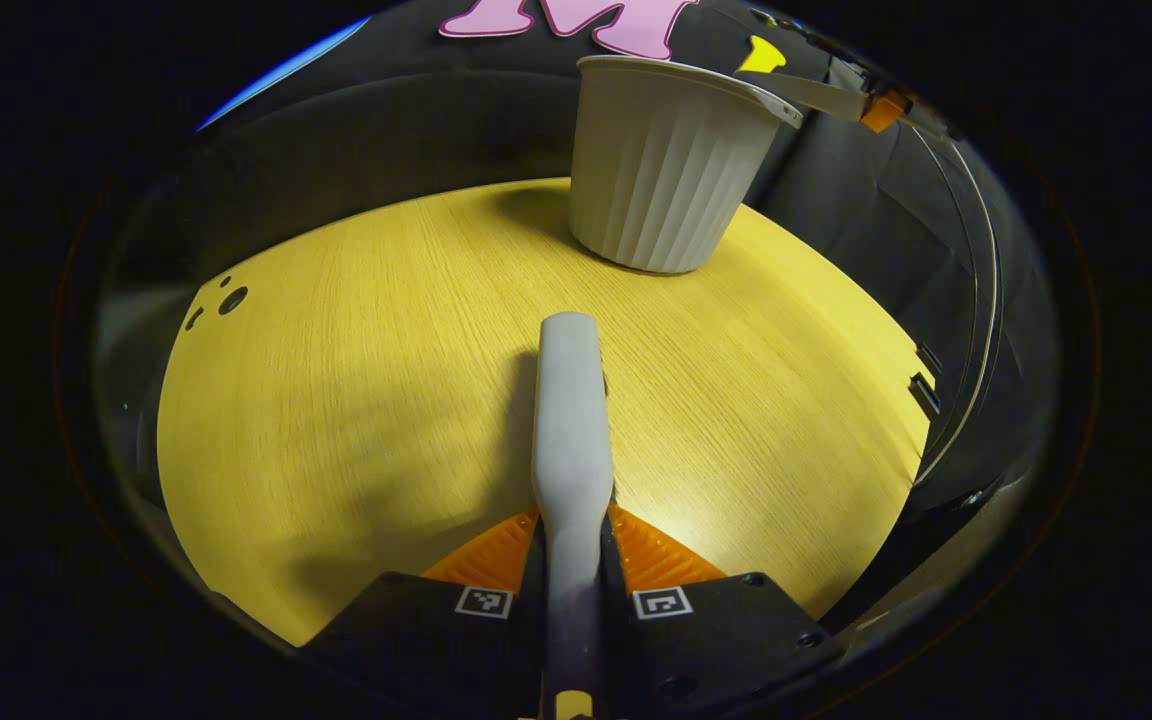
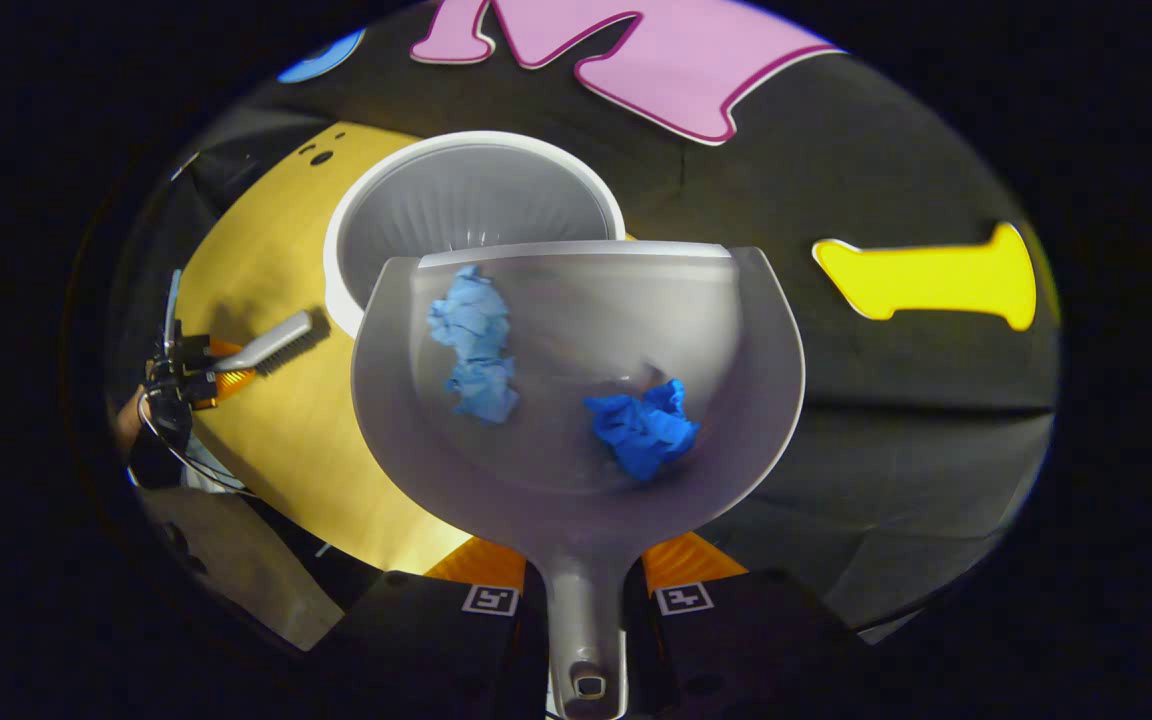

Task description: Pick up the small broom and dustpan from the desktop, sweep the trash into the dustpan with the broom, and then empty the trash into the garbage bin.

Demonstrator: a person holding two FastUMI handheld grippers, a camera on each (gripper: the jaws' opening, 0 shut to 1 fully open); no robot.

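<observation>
We are at the tipping step. Our right gripper squeezes the handle of the dustpan between both fingers, and the pan hangs in the air with its front lip right over the open mouth of the garbage bin. Two bits of trash sit in the pan. The pale blue paper is close to the lip, nearest the bin. The dark blue paper lies farther back from the bin, closer to the handle.

To do this well, we should hold the lip above the middle of the bin and not over its rim. Then we lift the handle end slowly, so the papers slide down and drop inside. If we tip too fast, a paper could bounce off the rim onto the table. A small shake may help the dark blue one come loose.

Our left gripper is closed tight on the broom, which hangs low over the yellow table, on the near side of the bin. We think it should wait there, away from the bin, so it does not bump the pan.
</observation>
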